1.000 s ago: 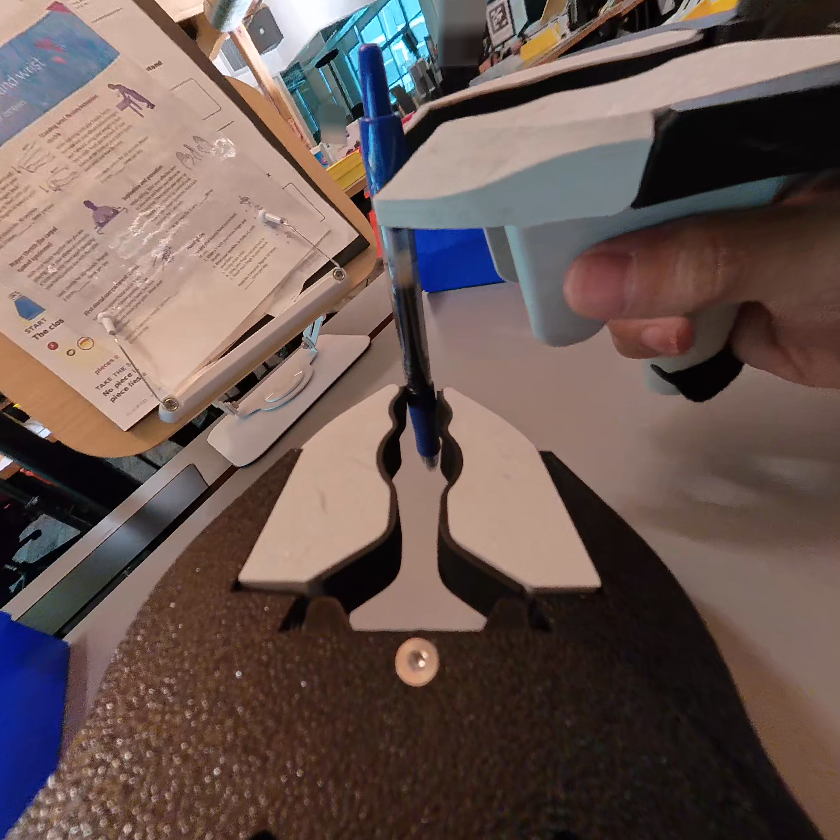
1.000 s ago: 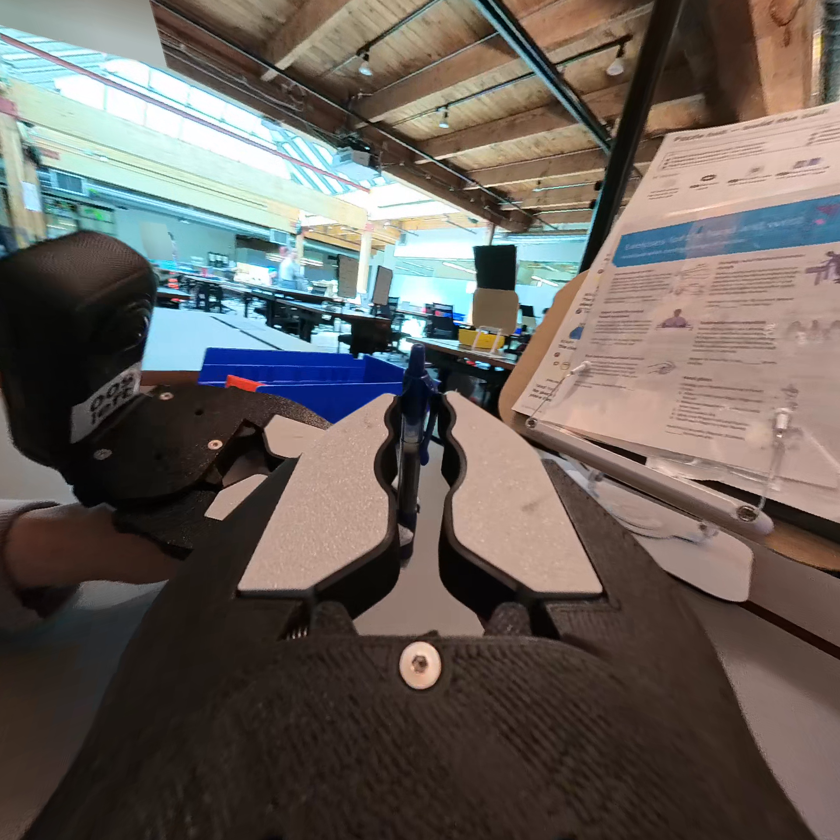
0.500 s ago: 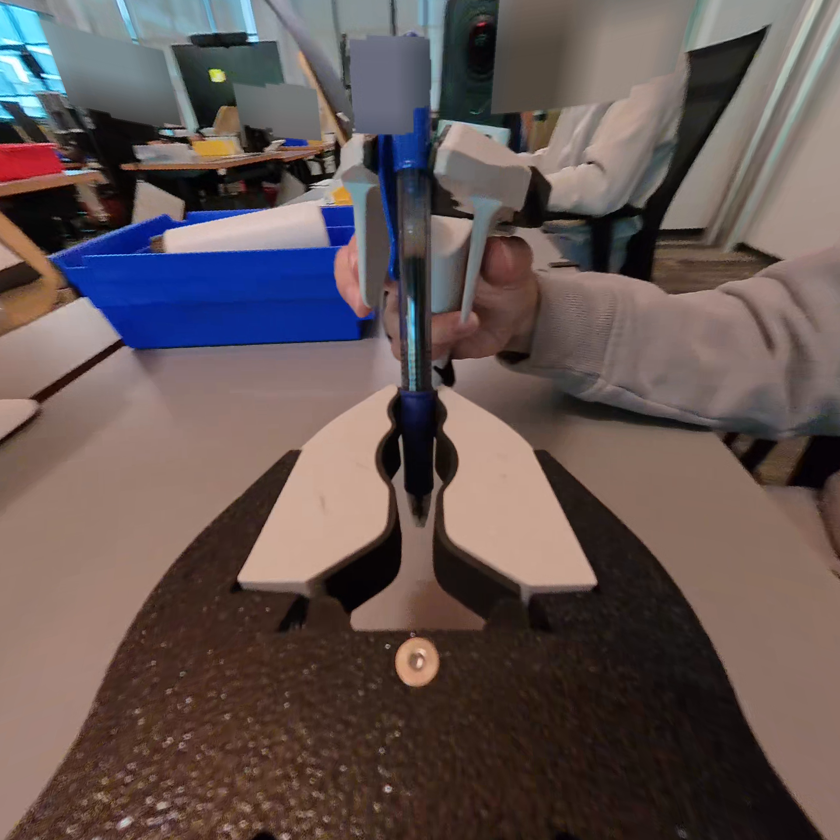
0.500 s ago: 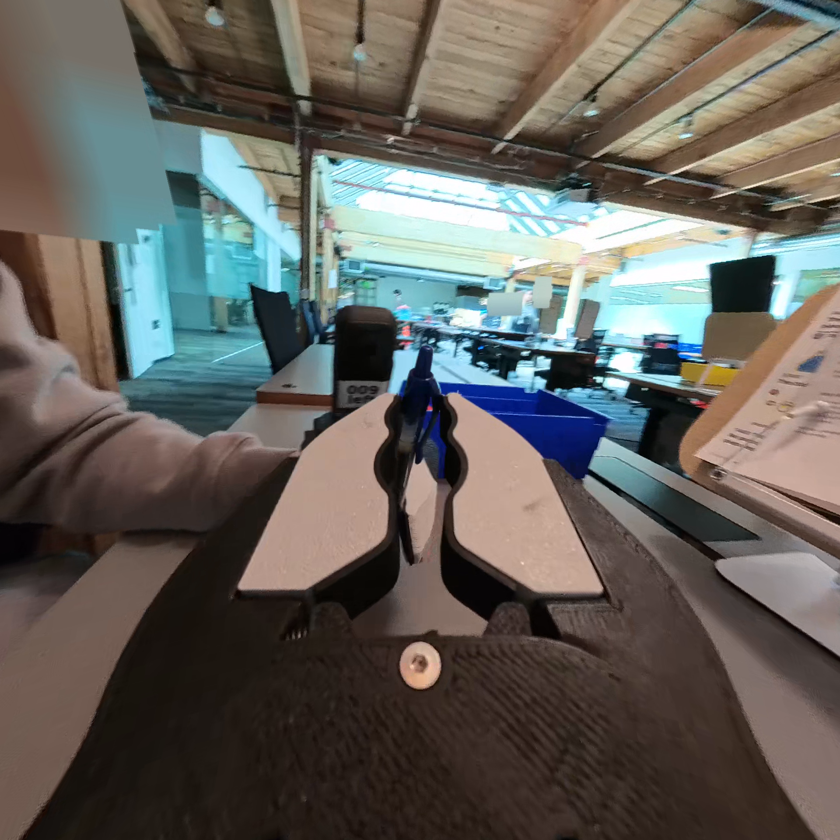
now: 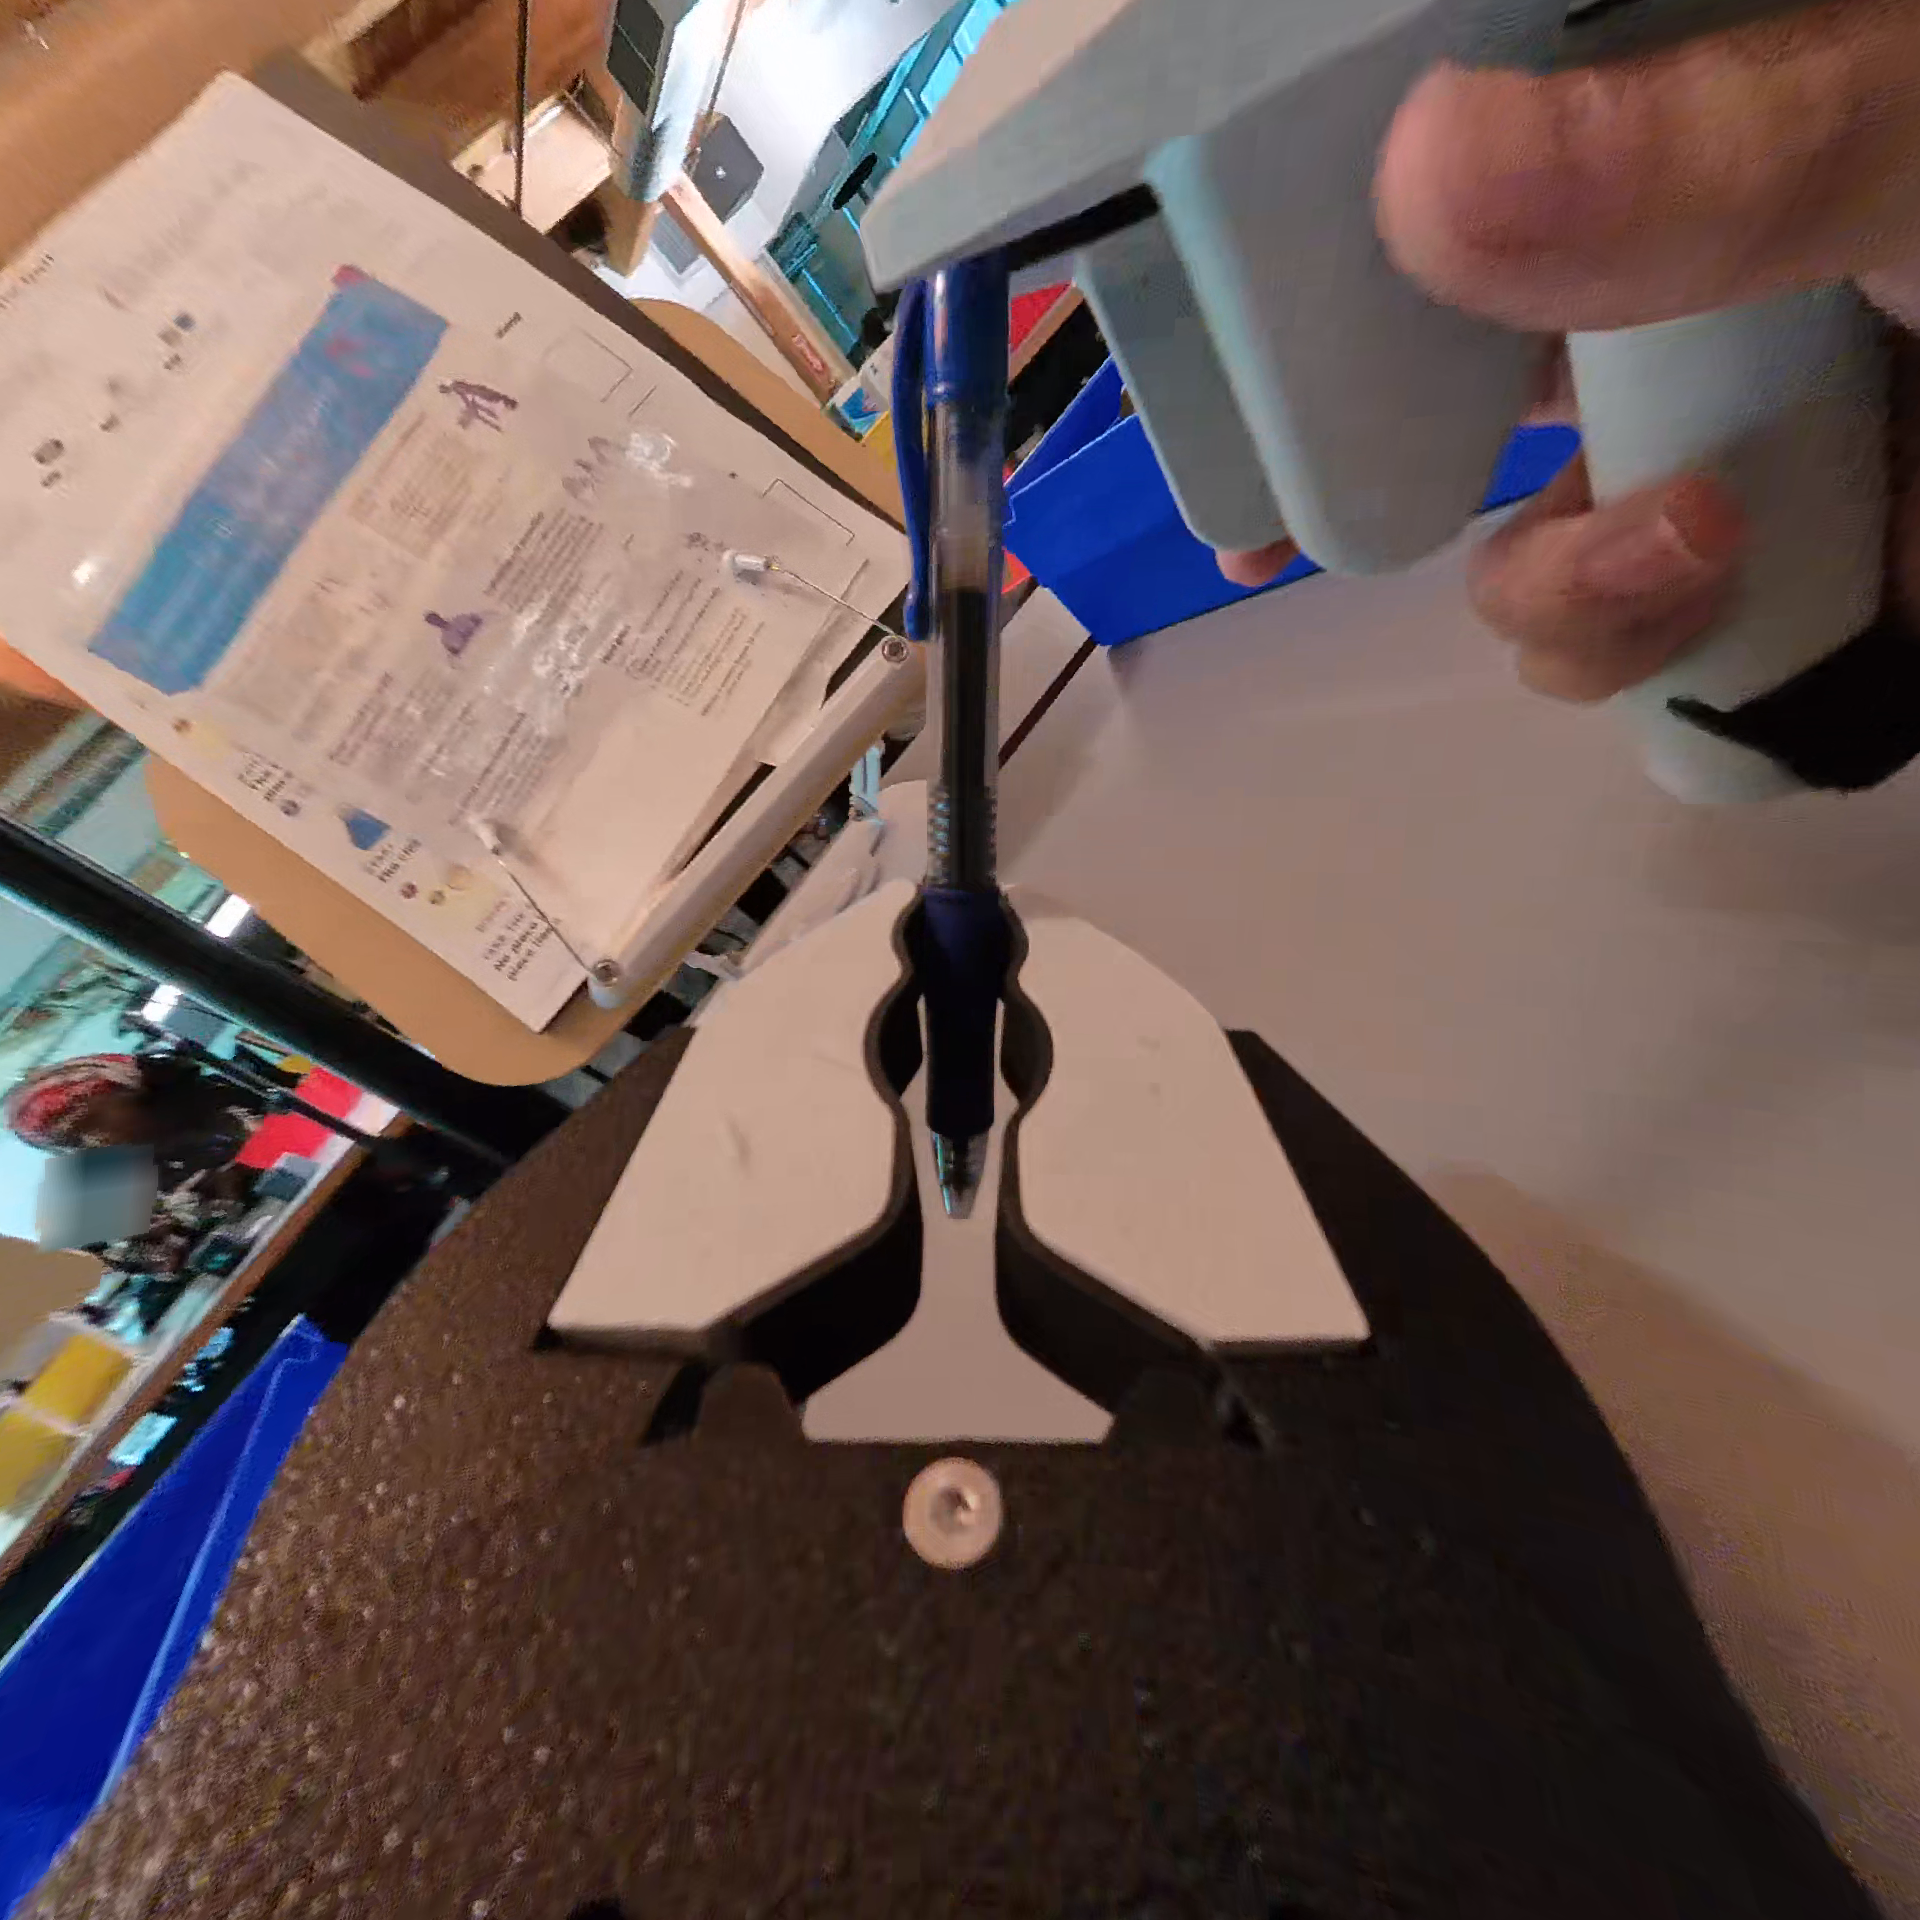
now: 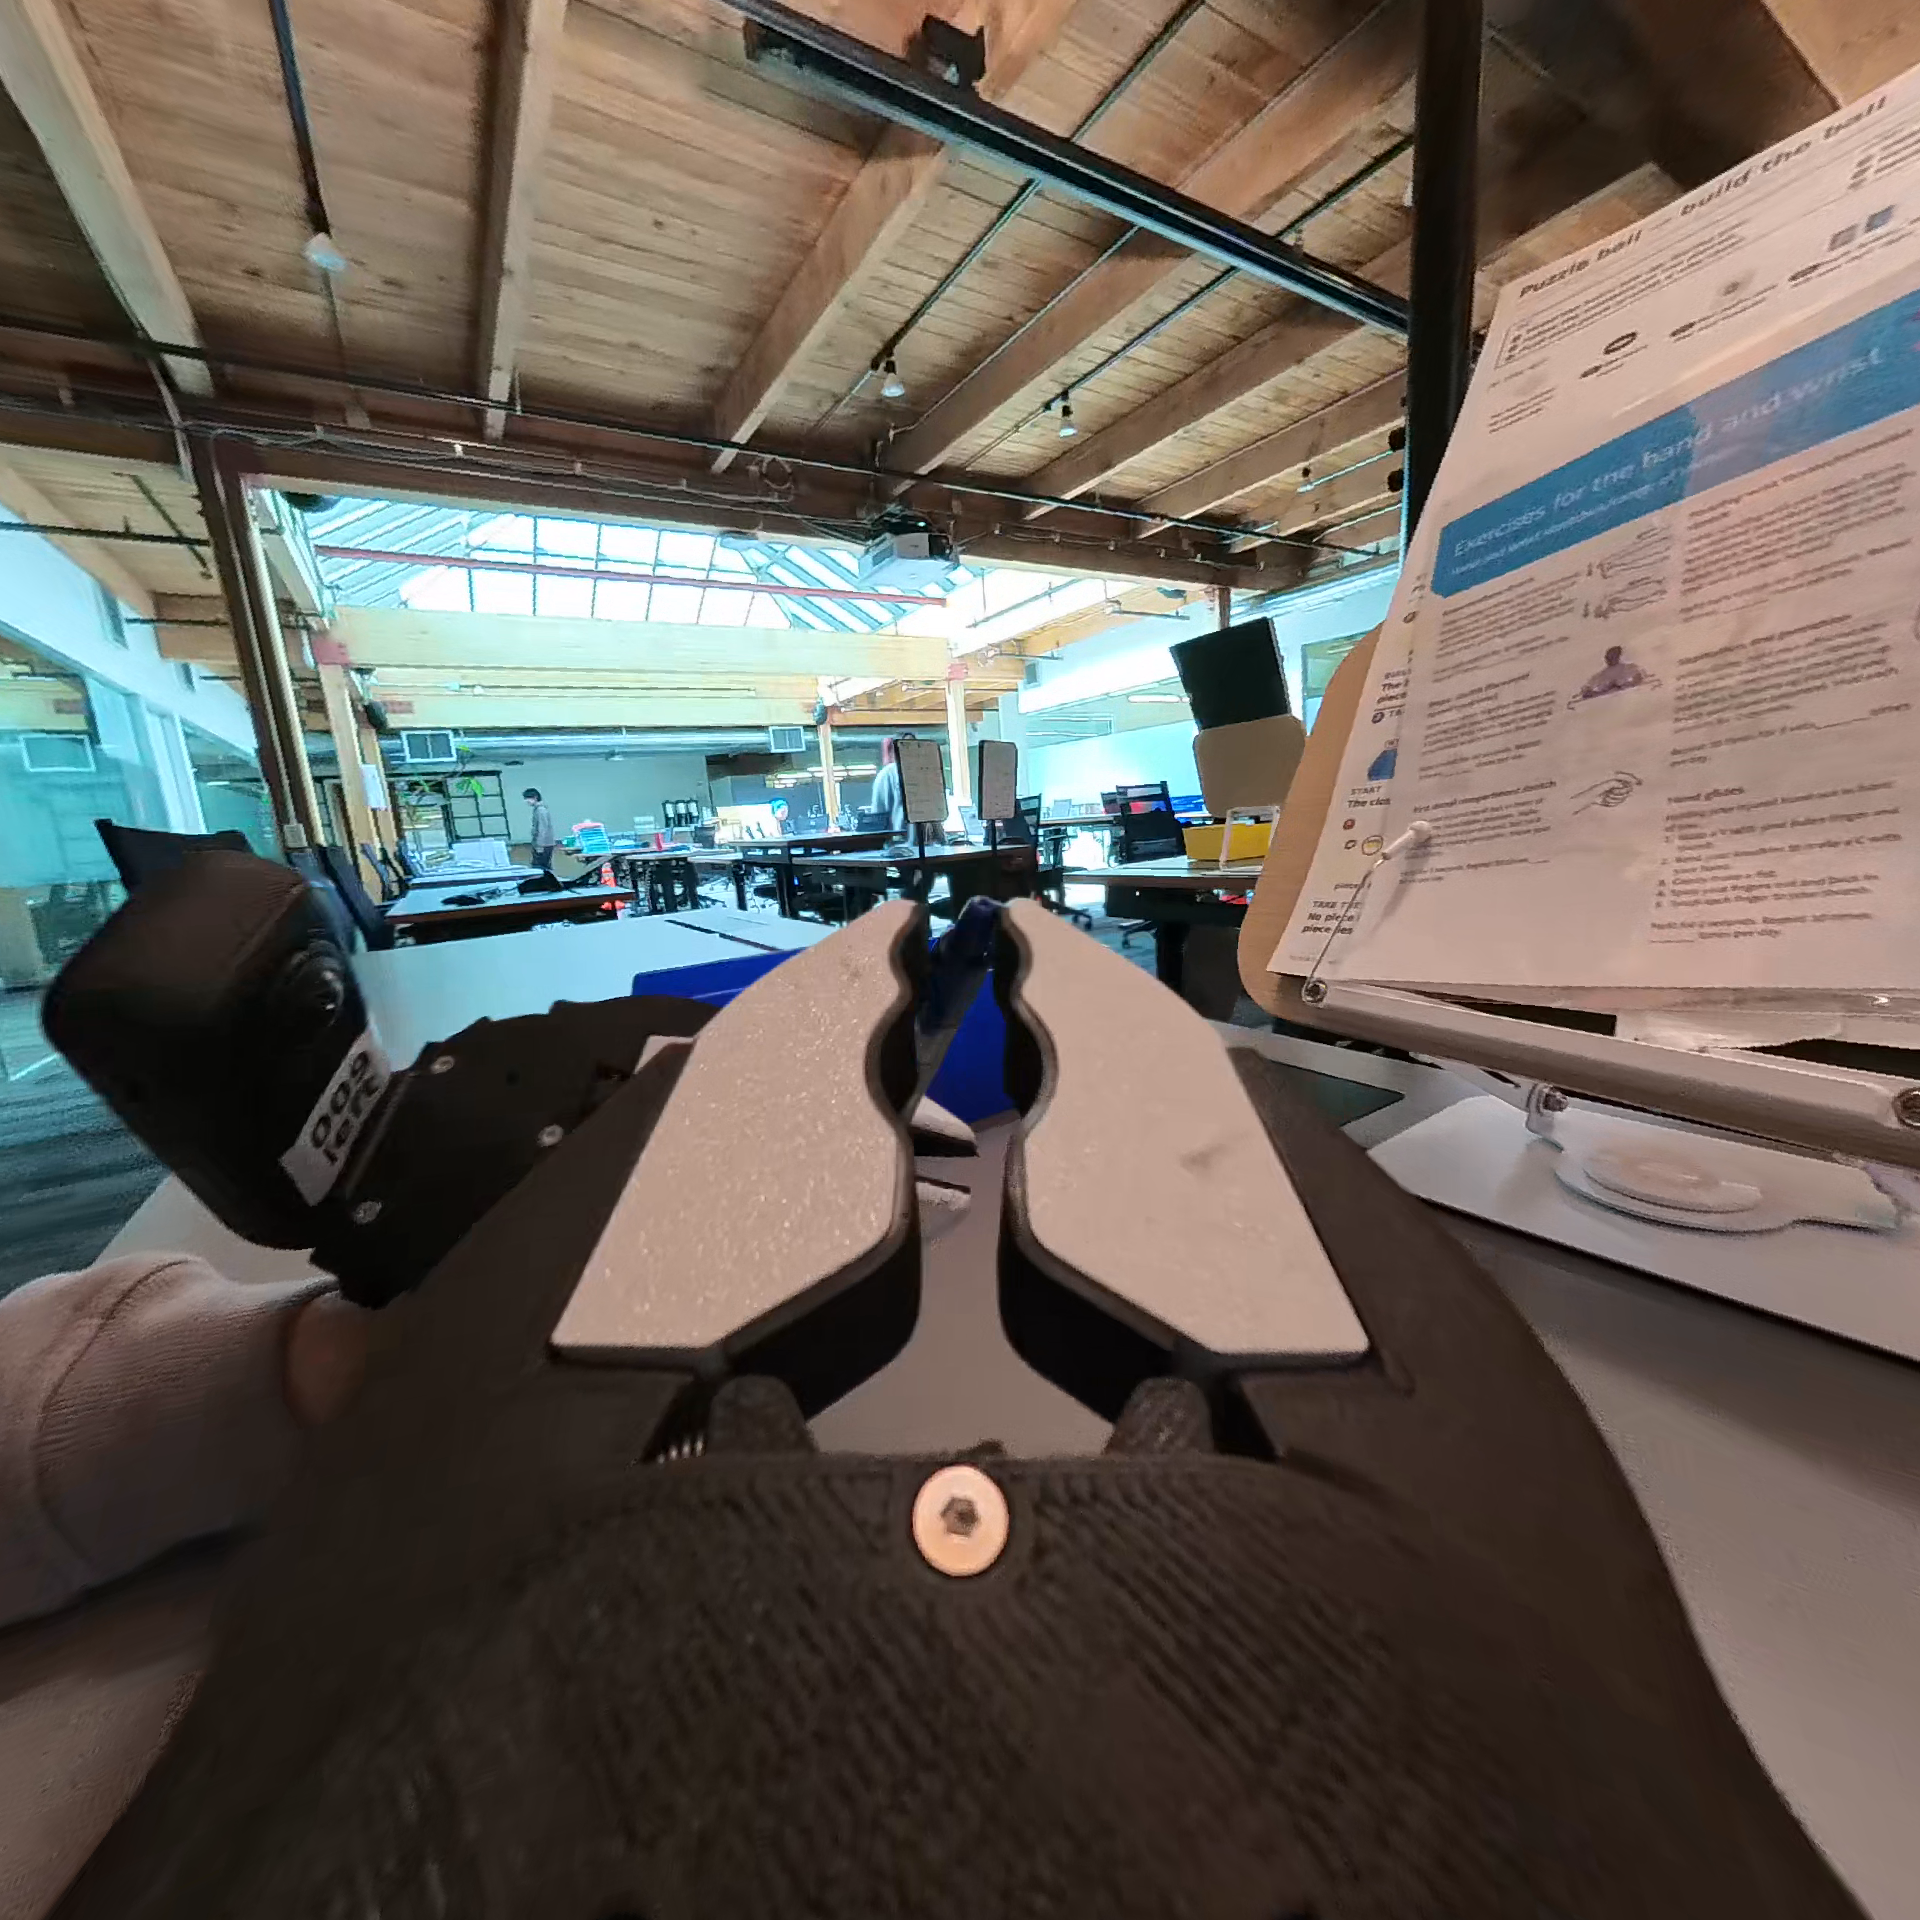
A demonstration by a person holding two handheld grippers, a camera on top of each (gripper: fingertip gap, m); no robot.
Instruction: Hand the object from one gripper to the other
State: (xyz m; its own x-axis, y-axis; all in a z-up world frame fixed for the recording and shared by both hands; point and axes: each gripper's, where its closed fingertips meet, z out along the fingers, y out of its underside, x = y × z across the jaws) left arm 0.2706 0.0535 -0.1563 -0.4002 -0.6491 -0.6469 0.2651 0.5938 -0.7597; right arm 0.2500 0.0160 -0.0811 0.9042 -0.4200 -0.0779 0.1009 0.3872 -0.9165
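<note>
A blue pen [image 5: 961, 644] with a clear barrel stands along my left gripper's fingers, tip toward the camera. My left gripper [image 5: 961, 904] is shut on the pen's dark blue grip. My right gripper [image 5: 997, 239], grey and held by a hand [image 5: 1621, 208], comes in from the upper right and clamps the pen's top end. In the right wrist view my right gripper [image 6: 958, 914] is shut, with the pen's blue top [image 6: 961, 966] showing between the tips. The left gripper's black body [image 6: 468, 1112] lies just to the left below it.
A document stand with a printed sheet [image 5: 416, 582] stands at the table's edge; it is on the right in the right wrist view [image 6: 1662, 675]. A blue bin [image 5: 1112, 520] sits behind the pen. The grey table [image 5: 1455, 935] lies under both grippers. The gap from one gripper's tips to the other's is roughly 8 cm.
Both grippers have swung together with the pen: half a second ago the left view faced the person and the blue bin, now the document stand. The pen sits deeper in the left fingers than a second ago.
</note>
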